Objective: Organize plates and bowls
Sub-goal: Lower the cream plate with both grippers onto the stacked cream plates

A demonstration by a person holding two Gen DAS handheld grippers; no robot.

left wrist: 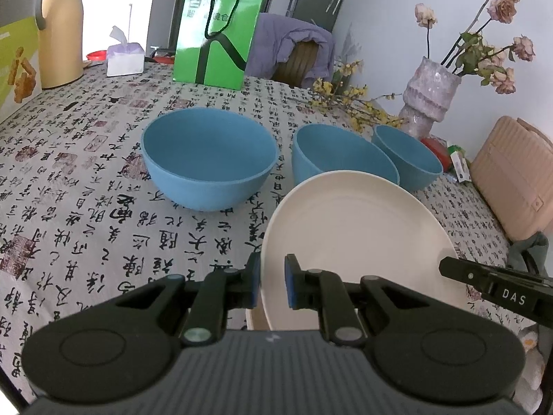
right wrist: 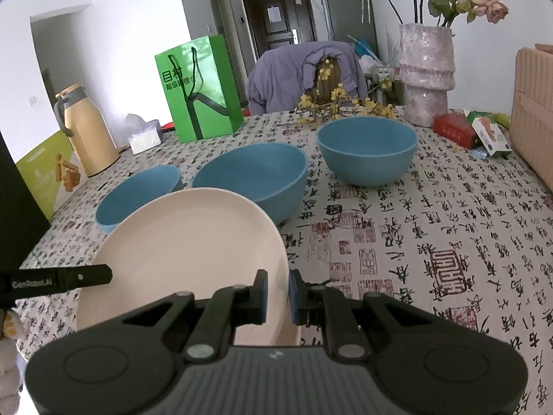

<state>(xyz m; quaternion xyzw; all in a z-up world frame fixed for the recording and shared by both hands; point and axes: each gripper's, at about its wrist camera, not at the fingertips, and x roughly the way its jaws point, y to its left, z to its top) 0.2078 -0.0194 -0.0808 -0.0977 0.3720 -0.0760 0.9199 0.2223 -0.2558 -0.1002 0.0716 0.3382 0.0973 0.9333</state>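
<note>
We grip the cream plate point(left wrist: 356, 238) with both grippers: our left gripper point(left wrist: 271, 282) clamps its left rim, our right gripper point(right wrist: 277, 292) clamps its right rim. Beyond the jaws, 3 blue bowls point(left wrist: 209, 159) stand on the tablecloth point(left wrist: 103, 228).

Calligraphy-print tablecloth point(left wrist: 86, 207); on it 3 blue bowls point(left wrist: 209, 159), green bag point(left wrist: 217, 31), vase point(left wrist: 428, 93).

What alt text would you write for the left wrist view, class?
The left gripper is shut on the near rim of a cream plate, whose right edge the right gripper grips. Three blue bowls stand behind on a calligraphy-print tablecloth.
</note>
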